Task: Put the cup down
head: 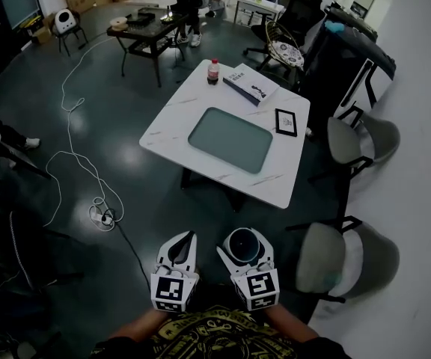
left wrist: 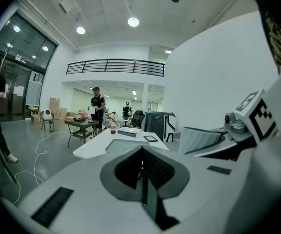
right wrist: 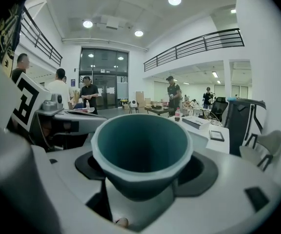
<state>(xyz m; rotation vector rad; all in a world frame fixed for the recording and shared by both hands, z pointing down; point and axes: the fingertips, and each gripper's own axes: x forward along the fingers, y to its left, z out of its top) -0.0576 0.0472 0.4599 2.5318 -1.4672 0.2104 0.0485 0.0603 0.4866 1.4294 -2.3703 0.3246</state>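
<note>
Here we note a white table (head: 172, 122) ahead on dark floor (head: 118, 144), our right gripper (head: 243, 250) clamped wide on the teal cup (right wrist: 141, 150), left gripper (head: 185, 242) closed, empty.

The cup (head: 243, 245) is showing in the lower middle of the head view, where it is sitting mouth-up between the jaws of the right gripper (head: 244, 256), which are clasping its sides. It is a teal cup with a paler, thick rim and a dark, empty inside. Its wall is tapering from a wide mouth to a narrower base. In the right gripper view the cup (right wrist: 143, 147) is filling the centre of the frame, its open mouth tipping toward the camera. In the left gripper view its side (left wrist: 199, 139) is appearing at middle right.
</note>
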